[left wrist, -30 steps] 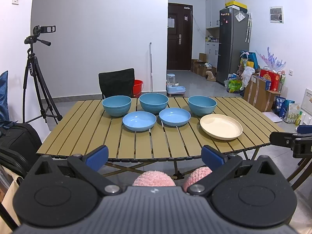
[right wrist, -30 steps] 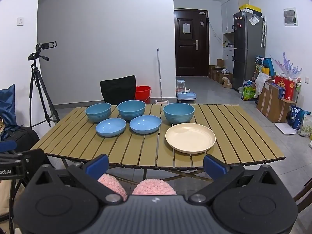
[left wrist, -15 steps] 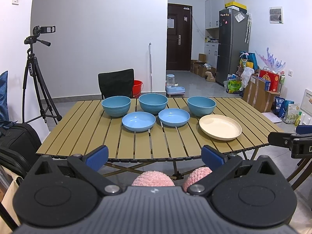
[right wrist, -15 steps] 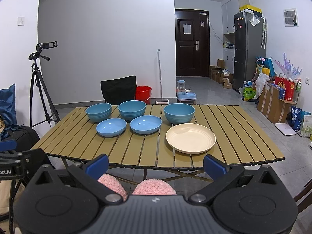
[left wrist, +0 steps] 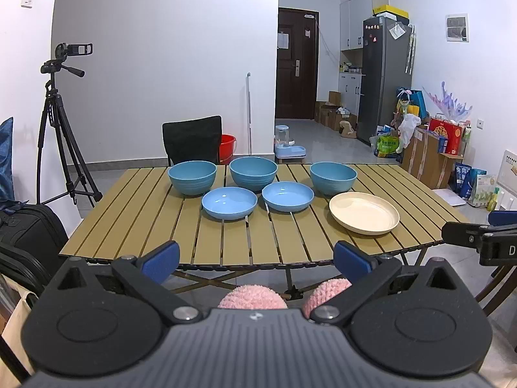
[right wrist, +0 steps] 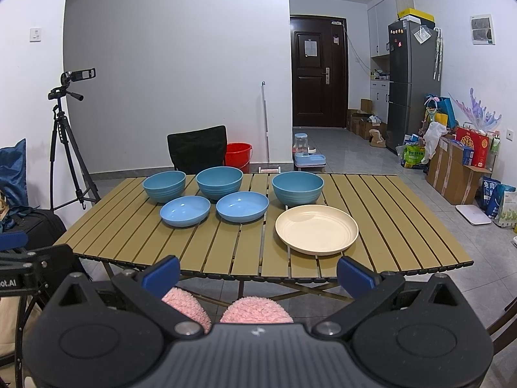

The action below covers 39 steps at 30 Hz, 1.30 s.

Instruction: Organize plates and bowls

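Observation:
On the slatted wooden table (left wrist: 226,242) (right wrist: 226,249) stand three deep blue bowls in a back row: left (left wrist: 192,177) (right wrist: 164,186), middle (left wrist: 253,169) (right wrist: 219,182), right (left wrist: 333,177) (right wrist: 297,187). Two shallow blue plates sit in front of them (left wrist: 229,202) (left wrist: 287,196) (right wrist: 185,210) (right wrist: 242,206). A cream plate (left wrist: 364,217) (right wrist: 316,229) lies at the right. My left gripper (left wrist: 257,260) and right gripper (right wrist: 258,274) are both open and empty, held before the table's near edge.
A black chair (left wrist: 192,144) and red bucket (left wrist: 227,148) stand behind the table. A tripod with camera (left wrist: 61,123) is at the left, a black suitcase (left wrist: 29,232) below it. Fridge (left wrist: 384,77) and boxes (left wrist: 429,161) are at the right. Pink slippers (left wrist: 253,297) show below.
Both grippers have drifted very slightly toward the table; the dishes have not moved.

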Available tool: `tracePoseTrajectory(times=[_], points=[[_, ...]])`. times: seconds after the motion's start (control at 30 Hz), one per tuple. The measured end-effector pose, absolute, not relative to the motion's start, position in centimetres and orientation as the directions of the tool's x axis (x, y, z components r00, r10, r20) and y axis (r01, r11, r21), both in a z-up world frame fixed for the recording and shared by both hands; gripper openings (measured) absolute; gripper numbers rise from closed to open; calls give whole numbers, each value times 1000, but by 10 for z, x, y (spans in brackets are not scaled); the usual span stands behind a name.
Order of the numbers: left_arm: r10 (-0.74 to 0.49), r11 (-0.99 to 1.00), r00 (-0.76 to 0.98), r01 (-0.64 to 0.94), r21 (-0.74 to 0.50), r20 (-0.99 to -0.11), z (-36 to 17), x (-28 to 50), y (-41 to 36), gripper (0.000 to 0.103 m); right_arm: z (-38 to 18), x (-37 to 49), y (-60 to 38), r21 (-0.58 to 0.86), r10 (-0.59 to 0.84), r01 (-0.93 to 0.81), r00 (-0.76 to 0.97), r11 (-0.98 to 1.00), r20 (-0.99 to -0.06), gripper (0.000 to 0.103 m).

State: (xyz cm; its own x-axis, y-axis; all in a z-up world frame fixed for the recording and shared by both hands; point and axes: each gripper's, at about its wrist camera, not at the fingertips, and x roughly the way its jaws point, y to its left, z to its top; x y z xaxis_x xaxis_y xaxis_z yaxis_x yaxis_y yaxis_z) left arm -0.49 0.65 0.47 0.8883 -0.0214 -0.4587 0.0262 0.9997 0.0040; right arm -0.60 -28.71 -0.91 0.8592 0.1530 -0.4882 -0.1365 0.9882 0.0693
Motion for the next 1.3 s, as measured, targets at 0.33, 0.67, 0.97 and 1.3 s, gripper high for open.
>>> tracePoseTrajectory(times=[0.33, 0.67, 0.97, 1.3], points=[[-29, 1000, 896, 26, -13, -443, 5, -9, 9, 103, -8, -8, -282, 70, 160, -144, 858, 987, -489, 103], [-16, 1000, 910, 3, -31, -413, 14, -17, 18, 103, -1, -17, -285, 66, 171, -158, 876, 985, -450, 103], [2, 999, 899, -21, -38, -438, 15, -16, 18, 103, -6, -16, -286, 65, 171, -159, 869, 985, -465, 103], [7, 999, 899, -23, -32, -438, 18, -16, 15, 103, -7, -13, -283, 52, 165, -159, 866, 986, -473, 103]])
